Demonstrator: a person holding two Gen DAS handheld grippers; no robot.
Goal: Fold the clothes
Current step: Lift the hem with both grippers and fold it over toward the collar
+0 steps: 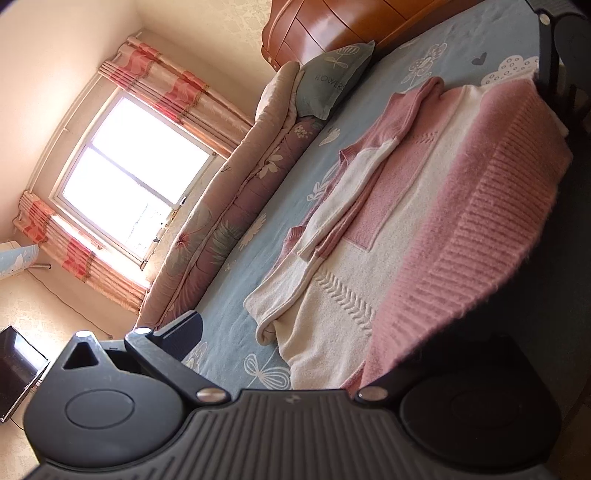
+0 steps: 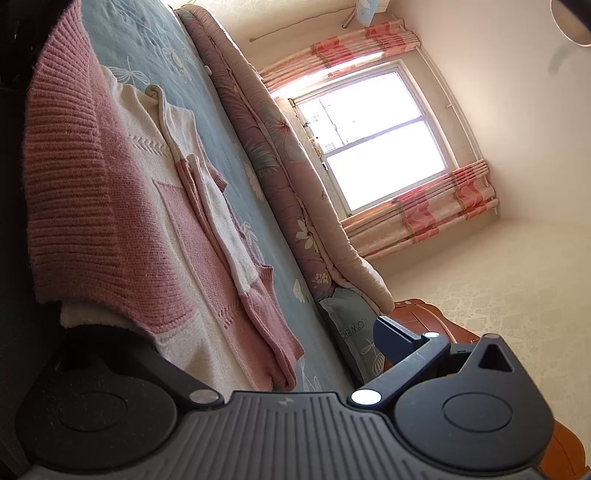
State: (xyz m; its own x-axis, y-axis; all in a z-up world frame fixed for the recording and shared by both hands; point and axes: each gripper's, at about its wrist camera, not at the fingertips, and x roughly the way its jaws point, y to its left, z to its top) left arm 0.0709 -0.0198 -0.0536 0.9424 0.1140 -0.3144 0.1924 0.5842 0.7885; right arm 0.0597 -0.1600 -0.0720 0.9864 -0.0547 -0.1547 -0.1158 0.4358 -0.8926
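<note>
A pink and white knit sweater (image 1: 413, 206) lies flat on the blue flowered sheet (image 1: 229, 295), with both sleeves folded in over its chest. Its ribbed pink hem (image 1: 491, 221) is raised close to the lens. My left gripper (image 1: 291, 328) is open wide: one finger (image 1: 184, 330) stands free over the sheet, and the other is hidden under the hem. In the right wrist view the same sweater (image 2: 177, 236) stretches away, its hem (image 2: 70, 177) draped over the hidden finger. My right gripper (image 2: 288, 332) is open too, its visible finger (image 2: 395, 338) clear of the cloth.
A rolled floral quilt (image 1: 221, 221) runs along the far side of the bed, with a grey-blue pillow (image 1: 328, 77) beside it. A wooden headboard (image 1: 332, 26) stands behind the pillow. A bright window (image 2: 376, 140) with pink curtains fills the wall. A dark screen (image 1: 18, 369) sits low at the left.
</note>
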